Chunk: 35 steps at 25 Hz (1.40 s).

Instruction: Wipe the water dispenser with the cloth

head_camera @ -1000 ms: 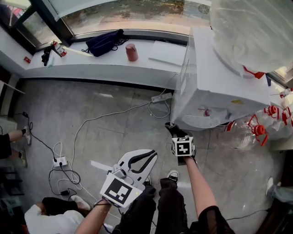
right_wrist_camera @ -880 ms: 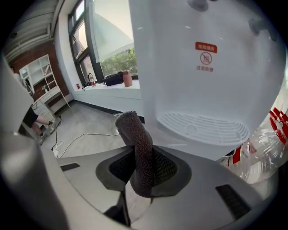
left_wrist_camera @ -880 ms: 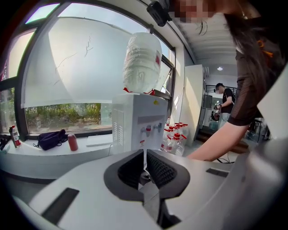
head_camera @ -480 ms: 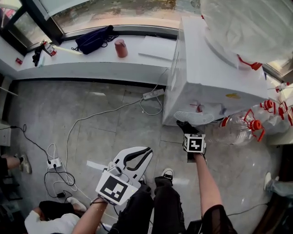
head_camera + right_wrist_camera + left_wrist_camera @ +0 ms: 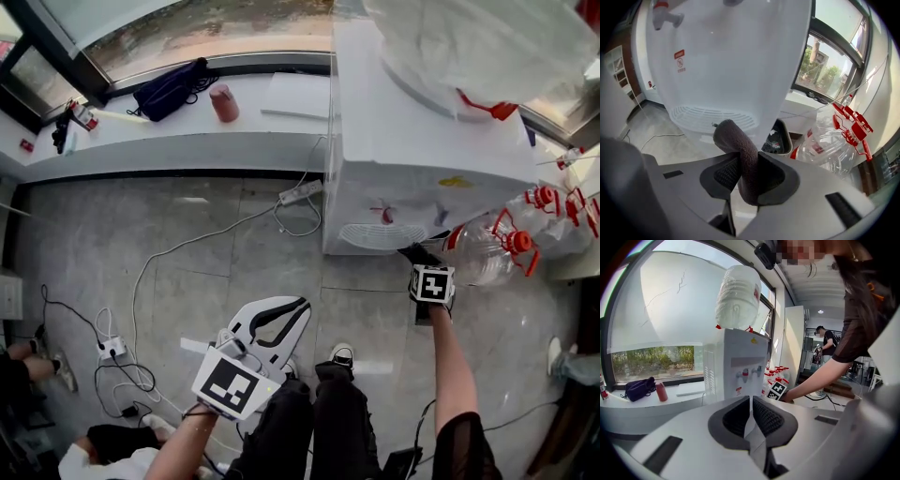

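The white water dispenser (image 5: 412,141) stands by the window with a big clear bottle (image 5: 487,47) on top. My right gripper (image 5: 422,262) is low at its front right corner, shut on a dark grey cloth (image 5: 415,252). In the right gripper view the cloth (image 5: 737,140) sticks up between the closed jaws, just before the dispenser's front panel (image 5: 726,61) and drip grille (image 5: 710,117). My left gripper (image 5: 292,309) hangs back over the floor, shut and empty. Its view shows the dispenser (image 5: 736,366) ahead and the right gripper's marker cube (image 5: 777,390).
Empty jugs with red handles (image 5: 497,248) lie right of the dispenser. A power strip (image 5: 302,193) and cables run across the floor at left. A dark bag (image 5: 169,89) and red cup (image 5: 223,103) sit on the sill. Another person (image 5: 828,341) stands far off.
My right gripper has carried the cloth to the right along the dispenser's lower front, to its right corner. The left gripper has stayed low and shut.
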{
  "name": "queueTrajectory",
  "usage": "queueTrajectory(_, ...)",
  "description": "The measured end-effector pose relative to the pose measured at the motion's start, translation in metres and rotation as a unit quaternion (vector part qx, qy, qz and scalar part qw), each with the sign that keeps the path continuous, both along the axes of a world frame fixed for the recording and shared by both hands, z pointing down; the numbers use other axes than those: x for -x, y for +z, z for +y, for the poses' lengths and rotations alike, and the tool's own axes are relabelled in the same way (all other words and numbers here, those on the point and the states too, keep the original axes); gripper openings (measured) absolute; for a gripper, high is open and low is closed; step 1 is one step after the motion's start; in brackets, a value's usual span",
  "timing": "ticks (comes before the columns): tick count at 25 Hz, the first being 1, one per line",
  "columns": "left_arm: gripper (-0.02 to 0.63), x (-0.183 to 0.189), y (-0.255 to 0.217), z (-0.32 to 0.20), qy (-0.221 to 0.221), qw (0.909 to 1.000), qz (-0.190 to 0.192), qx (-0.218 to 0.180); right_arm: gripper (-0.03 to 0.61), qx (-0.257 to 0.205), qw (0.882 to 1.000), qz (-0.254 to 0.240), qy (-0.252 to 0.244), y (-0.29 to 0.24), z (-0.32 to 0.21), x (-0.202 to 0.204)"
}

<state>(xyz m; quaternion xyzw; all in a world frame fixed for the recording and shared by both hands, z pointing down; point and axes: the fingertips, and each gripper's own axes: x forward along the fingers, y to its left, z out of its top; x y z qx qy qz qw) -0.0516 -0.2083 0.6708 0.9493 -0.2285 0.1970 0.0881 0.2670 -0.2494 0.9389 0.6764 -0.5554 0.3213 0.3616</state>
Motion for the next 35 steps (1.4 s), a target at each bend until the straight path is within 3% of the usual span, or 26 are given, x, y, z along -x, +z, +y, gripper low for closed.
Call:
queueTrajectory(8, 0.021, 0.002, 0.005, 0.007, -0.002, 0.9999, -0.008, 0.011, 0.106, -0.028, 0.994, 0.012, 0.1, -0.033, 0.012, -0.078)
queueTrajectory(13, 0.021, 0.008, -0.003, 0.01, -0.012, 0.9997, -0.012, 0.017, 0.106, -0.023, 0.993, 0.002, 0.12, -0.043, 0.027, -0.083)
queueTrajectory(20, 0.021, 0.007, -0.054, 0.019, -0.008, 0.9997, -0.007, 0.023, 0.106, -0.024, 0.998, -0.04, 0.04, -0.089, 0.045, -0.024)
queueTrajectory(24, 0.021, 0.014, -0.091, 0.023, -0.011, 0.9997, 0.001, 0.021, 0.104, -0.059, 0.995, -0.08, -0.001, -0.148, 0.047, 0.017)
queueTrajectory(29, 0.021, 0.028, -0.135, 0.033, -0.005, 0.9999, -0.002, 0.014, 0.104, -0.107, 0.985, -0.138, 0.01, -0.232, 0.055, 0.064)
queueTrajectory(35, 0.021, 0.051, -0.186, 0.047, -0.008, 1.0, 0.001, 0.002, 0.104, -0.13, 0.976, -0.172, 0.016, -0.32, 0.086, 0.116)
